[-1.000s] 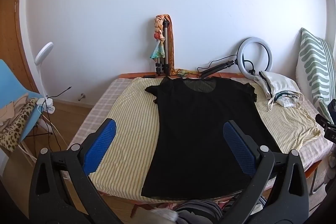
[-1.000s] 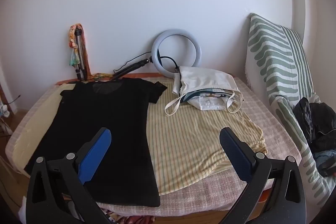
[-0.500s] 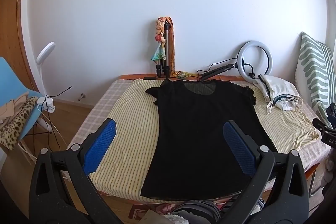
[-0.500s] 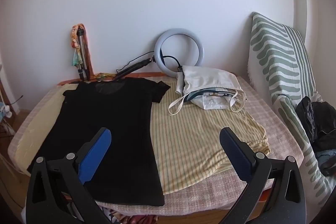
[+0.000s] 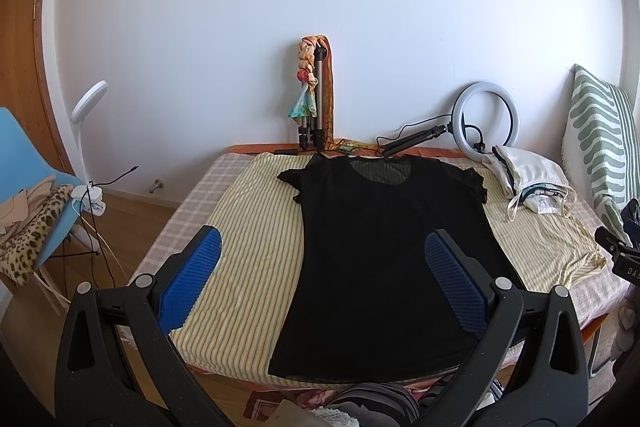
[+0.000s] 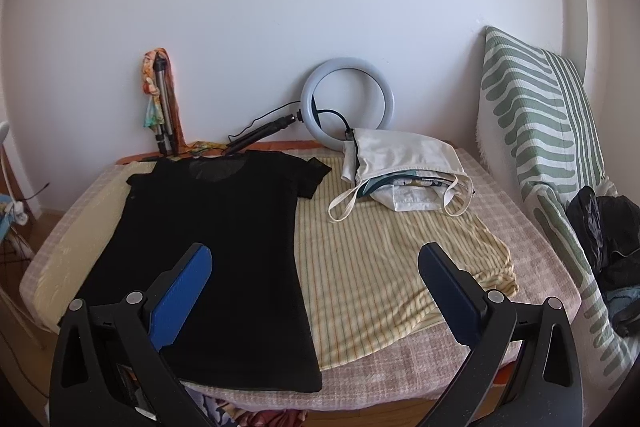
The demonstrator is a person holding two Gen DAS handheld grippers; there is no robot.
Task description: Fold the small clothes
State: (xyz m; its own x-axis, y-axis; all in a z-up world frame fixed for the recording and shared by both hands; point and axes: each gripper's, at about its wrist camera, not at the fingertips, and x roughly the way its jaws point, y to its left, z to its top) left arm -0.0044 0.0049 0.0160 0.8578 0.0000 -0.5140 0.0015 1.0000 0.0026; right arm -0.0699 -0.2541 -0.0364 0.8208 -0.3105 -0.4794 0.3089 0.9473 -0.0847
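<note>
Here a black T-shirt (image 5: 384, 255) lies spread flat on a striped yellow sheet (image 5: 256, 255) covering a bed (image 6: 492, 203), neckline toward the far edge by the wall, hem at the near edge. The left tongs (image 5: 324, 279) and right tongs (image 6: 316, 287) both hover above the near edge, spread wide and holding nothing. No fold looks begun. To start well, each pair of tongs would likely pinch one side of the shirt, at shoulder and hem, lifting only the black cloth and not the sheet beneath, then carry that side evenly across. A white bag (image 6: 404, 163) sits near the far right corner, apart from the shirt.
</note>
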